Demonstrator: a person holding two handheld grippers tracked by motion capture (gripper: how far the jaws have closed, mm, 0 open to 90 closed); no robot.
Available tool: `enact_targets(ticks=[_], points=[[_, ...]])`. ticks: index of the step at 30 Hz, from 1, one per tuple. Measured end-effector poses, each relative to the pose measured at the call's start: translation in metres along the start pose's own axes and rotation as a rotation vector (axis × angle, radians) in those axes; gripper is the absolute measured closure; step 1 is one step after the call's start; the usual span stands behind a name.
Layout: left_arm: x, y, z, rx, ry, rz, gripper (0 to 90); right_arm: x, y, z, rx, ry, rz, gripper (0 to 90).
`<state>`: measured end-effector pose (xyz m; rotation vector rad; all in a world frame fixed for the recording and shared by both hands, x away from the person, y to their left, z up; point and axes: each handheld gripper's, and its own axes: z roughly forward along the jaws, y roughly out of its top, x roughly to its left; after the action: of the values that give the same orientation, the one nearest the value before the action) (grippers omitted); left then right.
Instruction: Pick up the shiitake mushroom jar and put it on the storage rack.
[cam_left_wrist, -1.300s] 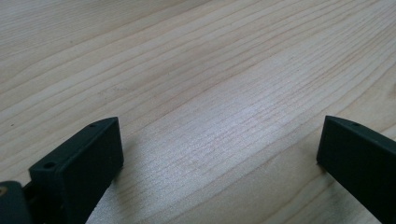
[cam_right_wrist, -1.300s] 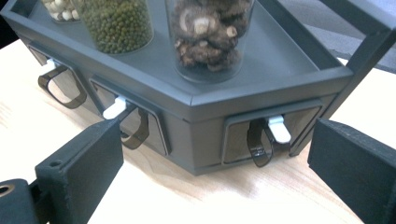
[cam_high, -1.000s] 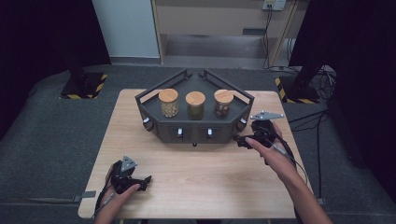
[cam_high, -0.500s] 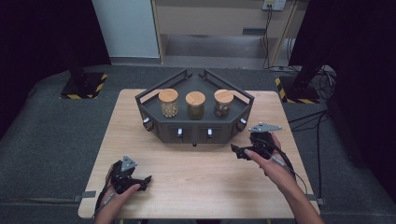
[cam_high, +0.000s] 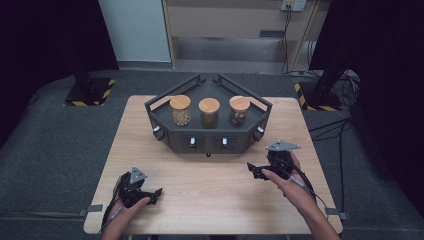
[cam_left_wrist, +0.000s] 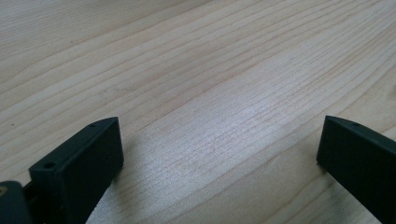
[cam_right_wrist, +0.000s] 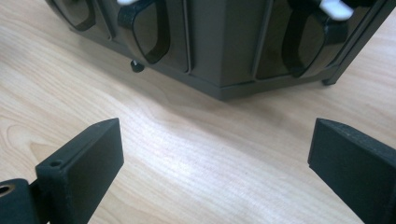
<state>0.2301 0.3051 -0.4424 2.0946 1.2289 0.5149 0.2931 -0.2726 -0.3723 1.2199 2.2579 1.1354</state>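
A wooden bench (cam_high: 165, 150) seen from above, with a dark angular rack (cam_high: 210, 135) standing at its twelve o'clock end. On the rack's top sit three cork-lidded jars in a row: left jar (cam_high: 180, 110), middle jar (cam_high: 209, 112), right jar (cam_high: 239, 109), all upright and capped. Small drawers with white-tipped handles (cam_high: 224, 142) run along the rack's front, all apparently closed.

The left gripper (cam_high: 150, 194) rests at about seven o'clock on the bench, well apart from the rack; in the left gripper view its fingers (cam_left_wrist: 84, 158) are spread wide over bare wood, grasping nothing. The right gripper (cam_high: 253, 170) sits at about four o'clock, near the rack's front right corner but not touching it. In the right gripper view its fingers (cam_right_wrist: 84, 163) are likewise spread with nothing between them, and the drawer handles (cam_right_wrist: 149, 28) lie just ahead.

As a judgement, the work has scarcely begun (jars untouched, drawers unopened). What remains appears to be everything: reaching the rack, taking a handle or jar, and whatever follows.
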Motion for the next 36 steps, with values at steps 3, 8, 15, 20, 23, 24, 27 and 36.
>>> enact_targets(ticks=[3,8,15,20,23,24,27,36], points=[[0.0,0.0,0.0,0.0,0.0,0.0,0.0,0.002,-0.006,0.001,0.006,0.01,0.001,3.4],[0.0,0.0,0.0,0.0,0.0,0.0,0.0,0.009,-0.017,0.005,0.021,0.01,-0.016,3.4],[0.0,0.0,0.0,0.0,0.0,0.0,0.0,0.017,-0.029,0.01,0.034,0.013,-0.033,3.4],[0.0,0.0,0.0,0.0,0.001,0.0,0.0,0.023,-0.037,0.01,0.037,0.02,-0.036,3.4],[0.0,0.0,0.0,0.0,0.001,-0.001,0.0,0.028,-0.042,0.013,0.045,0.022,-0.049,3.4],[0.0,0.0,0.0,0.0,0.001,-0.001,0.0,0.03,-0.045,0.014,0.046,0.025,-0.048,3.5],[0.0,0.0,0.0,0.0,0.001,-0.001,0.0,0.035,-0.048,0.018,0.056,0.029,-0.057,3.5],[0.0,0.0,0.0,0.0,0.001,-0.001,0.0,0.045,-0.056,0.031,0.085,0.05,-0.074,3.5]])
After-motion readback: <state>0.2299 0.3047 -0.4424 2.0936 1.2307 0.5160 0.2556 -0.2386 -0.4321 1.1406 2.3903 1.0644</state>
